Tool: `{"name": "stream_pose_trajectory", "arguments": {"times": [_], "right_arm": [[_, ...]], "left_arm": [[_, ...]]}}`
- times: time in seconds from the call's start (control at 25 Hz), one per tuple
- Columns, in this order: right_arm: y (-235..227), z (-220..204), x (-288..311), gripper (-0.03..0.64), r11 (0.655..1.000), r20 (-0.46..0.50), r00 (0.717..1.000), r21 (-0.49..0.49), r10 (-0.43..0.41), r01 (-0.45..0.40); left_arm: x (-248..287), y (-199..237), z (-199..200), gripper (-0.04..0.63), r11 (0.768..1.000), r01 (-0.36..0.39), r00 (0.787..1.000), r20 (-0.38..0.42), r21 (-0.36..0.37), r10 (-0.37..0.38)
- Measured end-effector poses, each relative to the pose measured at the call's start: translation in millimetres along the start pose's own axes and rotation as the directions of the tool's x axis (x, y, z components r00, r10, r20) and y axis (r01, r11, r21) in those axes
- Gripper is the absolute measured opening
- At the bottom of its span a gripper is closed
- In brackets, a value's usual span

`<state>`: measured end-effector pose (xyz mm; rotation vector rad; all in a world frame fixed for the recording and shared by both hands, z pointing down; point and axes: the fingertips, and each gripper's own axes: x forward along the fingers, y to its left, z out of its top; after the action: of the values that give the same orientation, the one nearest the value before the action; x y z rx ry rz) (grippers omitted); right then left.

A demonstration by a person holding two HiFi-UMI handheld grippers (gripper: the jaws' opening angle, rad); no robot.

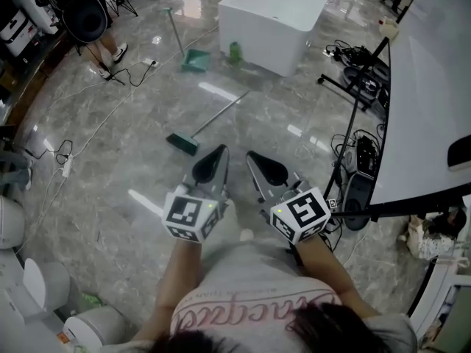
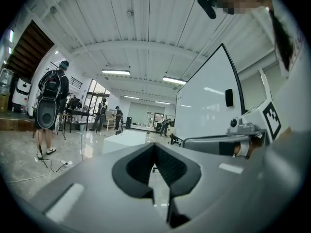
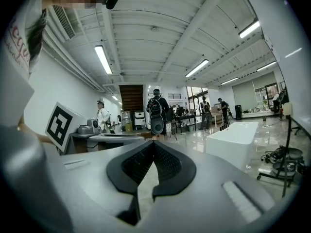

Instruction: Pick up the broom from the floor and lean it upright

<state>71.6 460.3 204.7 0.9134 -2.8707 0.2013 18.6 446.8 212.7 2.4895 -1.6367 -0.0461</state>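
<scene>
Fingers (image 2: 138, 171) together, left gripper (image 1: 220, 151), right gripper (image 1: 252, 157); broom (image 1: 213, 119) on floor (image 1: 125, 145)

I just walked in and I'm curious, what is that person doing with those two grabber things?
A person holds a left gripper and a right gripper, both shut and empty, out over the shiny floor. The broom lies flat on the floor just ahead of them, untouched. Farther off, a green dustpan sits by a white tub.

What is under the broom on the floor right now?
The broom lies flat on the glossy grey floor, green head at its near end; nothing else shows beneath its handle. The patch directly under the head is covered, so I cannot tell what is there.
</scene>
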Motion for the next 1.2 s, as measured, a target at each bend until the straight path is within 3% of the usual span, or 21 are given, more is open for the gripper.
{"name": "stream_pose_trajectory", "arguments": {"times": [0.24,0.6,0.88,1.04,1.2], "right_arm": [[-33.7,-7.2,48.1,0.002,1.000,-0.032,0.999,0.023,-0.018,0.019],[-89.9,6.1,154.2,0.002,0.999,-0.057,0.997,0.030,-0.042,0.044],[-124.6,9.6,194.5,0.002,0.971,-0.044,0.998,0.230,-0.054,0.062],[-150.0,26.5,205.1,0.002,0.928,-0.004,0.999,0.371,-0.045,0.044],[-186.7,31.3,224.9,0.002,0.949,-0.027,0.998,0.309,-0.056,0.062]], "left_arm": [[44.2,40.9,-4.2,0.000,0.999,0.032,0.999,-0.026,-0.004,-0.032],[127.5,111.3,-5.3,0.000,0.991,0.123,0.987,-0.110,0.052,-0.117],[168.9,148.2,-10.3,0.000,0.979,0.202,0.971,-0.133,0.032,-0.196],[190.7,159.2,-15.7,0.000,0.973,0.232,0.962,-0.151,0.004,-0.229],[221.7,172.5,-29.5,0.000,0.973,0.230,0.958,-0.174,-0.018,-0.229]]}}
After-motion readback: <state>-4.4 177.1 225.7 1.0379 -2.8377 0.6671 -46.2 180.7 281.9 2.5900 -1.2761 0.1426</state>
